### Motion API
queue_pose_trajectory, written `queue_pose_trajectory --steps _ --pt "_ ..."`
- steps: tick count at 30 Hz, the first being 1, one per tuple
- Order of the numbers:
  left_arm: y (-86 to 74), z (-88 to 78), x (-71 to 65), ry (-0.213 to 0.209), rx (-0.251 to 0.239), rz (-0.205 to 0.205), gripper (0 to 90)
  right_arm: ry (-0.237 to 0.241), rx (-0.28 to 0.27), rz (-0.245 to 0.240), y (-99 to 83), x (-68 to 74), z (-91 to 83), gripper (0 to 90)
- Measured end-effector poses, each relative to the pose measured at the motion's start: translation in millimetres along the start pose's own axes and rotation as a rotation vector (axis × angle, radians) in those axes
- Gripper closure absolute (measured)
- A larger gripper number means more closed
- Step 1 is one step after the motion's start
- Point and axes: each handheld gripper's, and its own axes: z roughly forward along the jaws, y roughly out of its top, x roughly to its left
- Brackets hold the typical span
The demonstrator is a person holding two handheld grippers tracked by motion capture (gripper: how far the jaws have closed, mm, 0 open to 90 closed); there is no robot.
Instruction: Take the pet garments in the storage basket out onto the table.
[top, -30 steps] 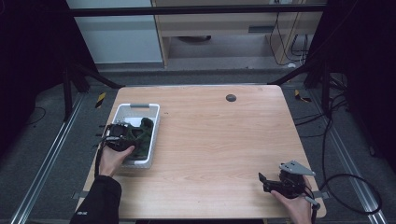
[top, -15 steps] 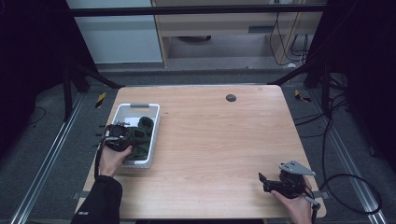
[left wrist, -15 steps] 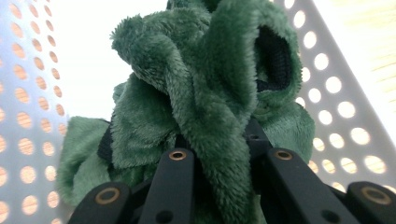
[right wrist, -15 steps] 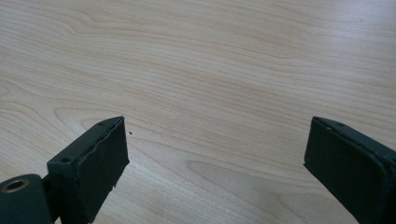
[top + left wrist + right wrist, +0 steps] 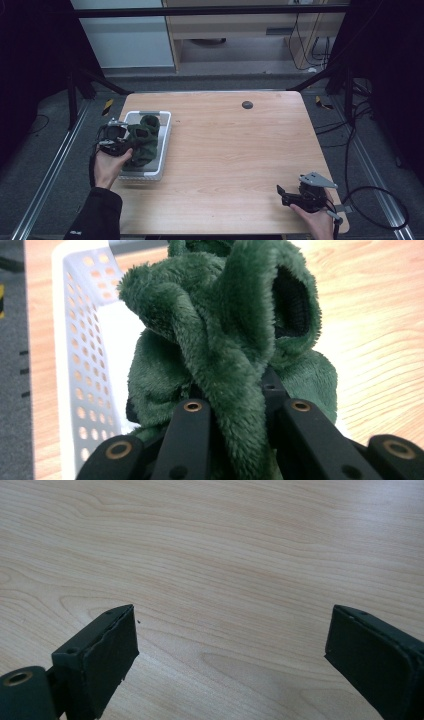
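A dark green fleece cloth (image 5: 144,140) (image 5: 225,340) hangs bunched above the white perforated basket (image 5: 150,172) (image 5: 80,340) at the table's left. My left gripper (image 5: 125,141) (image 5: 240,405) is shut on a fold of it, its jaws having just closed; the fleece is pinched between the two black jaws and lifted off the basket floor. My right gripper (image 5: 286,194) (image 5: 230,645) rests low over the bare wood near the front right corner, open, with nothing between its pads.
The wooden table (image 5: 235,150) has a small dark round hole (image 5: 247,104) near its far edge. Dark frame rails run along both sides of the table. A cable (image 5: 370,200) trails from the right gripper off the right edge.
The left gripper has closed on the green cloth and risen, pulling the cloth up out of the basket. The right gripper has stayed in place.
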Motion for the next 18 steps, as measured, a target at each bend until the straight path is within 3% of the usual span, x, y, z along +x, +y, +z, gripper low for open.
queue_pose_trajectory --steps 18 --pt "18.3 -45.2 -6.4 -0.017 -0.087 0.026 79.9 0.000 -0.004 -0.003 0.2 -0.1 -0.3 7.1"
